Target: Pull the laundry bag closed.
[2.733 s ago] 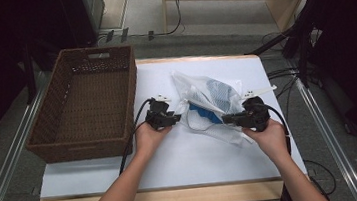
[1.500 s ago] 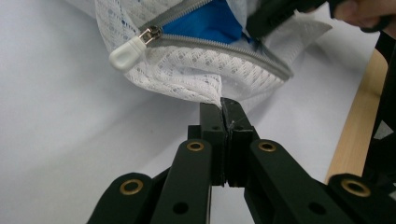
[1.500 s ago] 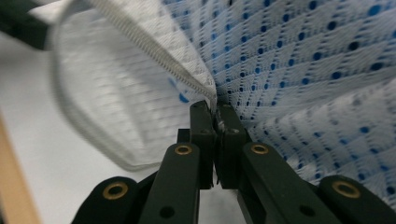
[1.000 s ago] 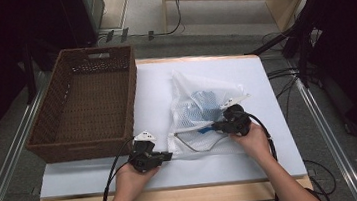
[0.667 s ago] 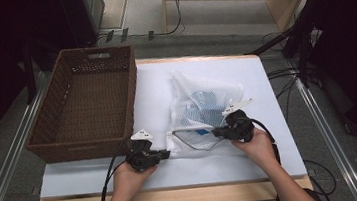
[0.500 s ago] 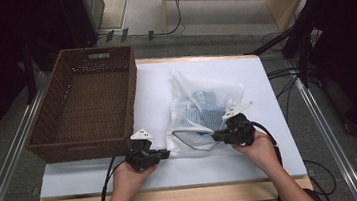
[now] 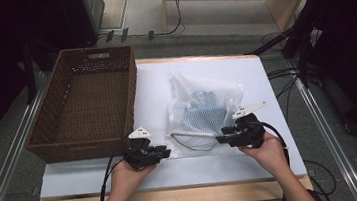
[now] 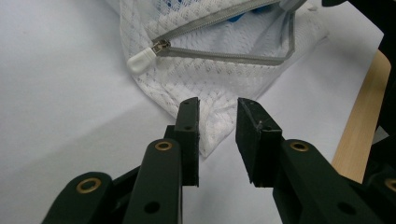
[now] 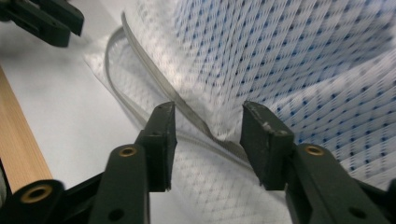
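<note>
The left tool (image 8: 215, 135) is down near the front edge of the bench (image 7: 164, 172). Its jaws are a little way open and hold nothing. The near corner of the white mesh laundry bag (image 8: 219, 88) lies just past its tips, toward 12 o'clock. The job seems to be getting a grip on this bag to work its zipper (image 8: 219, 53). To do it well, the left tool should slide forward until the corner sits between its jaws, then close softly on the cloth. The white zipper pull (image 8: 140, 59) sits at about 10 o'clock from the tips, so the grip should stay on the corner and keep off the pull.

The right tool (image 9: 208, 140) is at the bag's other front corner, at about 3 o'clock from the left one. Its jaws are open too. The grey zipper tape runs across the gap, but they are not pressing on it. It should pinch the tape, not the thin net, which could tear.

The bag lies in the middle of the bench with something blue inside (image 7: 208, 112). Farther off, at 10 o'clock, stands an empty brown wicker basket (image 7: 50, 144).
</note>
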`<state>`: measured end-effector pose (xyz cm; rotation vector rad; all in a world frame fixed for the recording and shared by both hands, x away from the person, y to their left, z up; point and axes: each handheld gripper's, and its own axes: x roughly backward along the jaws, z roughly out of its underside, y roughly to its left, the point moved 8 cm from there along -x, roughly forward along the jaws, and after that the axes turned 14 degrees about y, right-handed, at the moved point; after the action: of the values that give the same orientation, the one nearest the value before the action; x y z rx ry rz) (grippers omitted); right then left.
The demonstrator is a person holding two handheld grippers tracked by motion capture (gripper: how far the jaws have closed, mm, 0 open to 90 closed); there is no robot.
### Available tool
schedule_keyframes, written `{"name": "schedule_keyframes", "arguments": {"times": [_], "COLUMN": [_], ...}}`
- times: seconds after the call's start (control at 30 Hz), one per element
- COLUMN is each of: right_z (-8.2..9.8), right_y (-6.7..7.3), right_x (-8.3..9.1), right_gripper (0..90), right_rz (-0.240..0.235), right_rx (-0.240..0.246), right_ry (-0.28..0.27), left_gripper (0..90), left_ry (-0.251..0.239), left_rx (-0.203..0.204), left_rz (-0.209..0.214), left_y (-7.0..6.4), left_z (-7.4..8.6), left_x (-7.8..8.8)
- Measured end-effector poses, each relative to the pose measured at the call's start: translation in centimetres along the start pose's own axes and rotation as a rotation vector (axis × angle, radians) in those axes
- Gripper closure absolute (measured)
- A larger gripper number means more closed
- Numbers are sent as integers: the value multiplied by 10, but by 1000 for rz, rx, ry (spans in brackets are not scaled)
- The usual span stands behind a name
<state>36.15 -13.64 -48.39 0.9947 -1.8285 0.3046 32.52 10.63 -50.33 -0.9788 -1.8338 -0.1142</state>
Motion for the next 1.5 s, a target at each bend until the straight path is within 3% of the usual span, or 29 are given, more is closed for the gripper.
{"name": "schedule_keyframes", "arguments": {"times": [0.57, 0.9, 1.33, 1.5], "right_z": [-19, -28, -46, -59], "right_y": [15, 24, 38, 43], "right_x": [9, 8, 5, 3], "right_gripper": [486, 446, 499, 548], "right_rz": [15, 16, 3, -12], "right_rx": [40, 52, 83, 82], "right_ry": [-36, -35, -30, -31], "left_gripper": [438, 396, 394, 394], "left_ry": [13, 16, -12, 2], "left_rx": [-41, -64, -77, -84], "left_rz": [33, 44, 56, 38], "left_y": [-10, -17, -22, -20], "left_z": [-3, -2, -2, -1], "left_x": [7, 14, 27, 28]}}
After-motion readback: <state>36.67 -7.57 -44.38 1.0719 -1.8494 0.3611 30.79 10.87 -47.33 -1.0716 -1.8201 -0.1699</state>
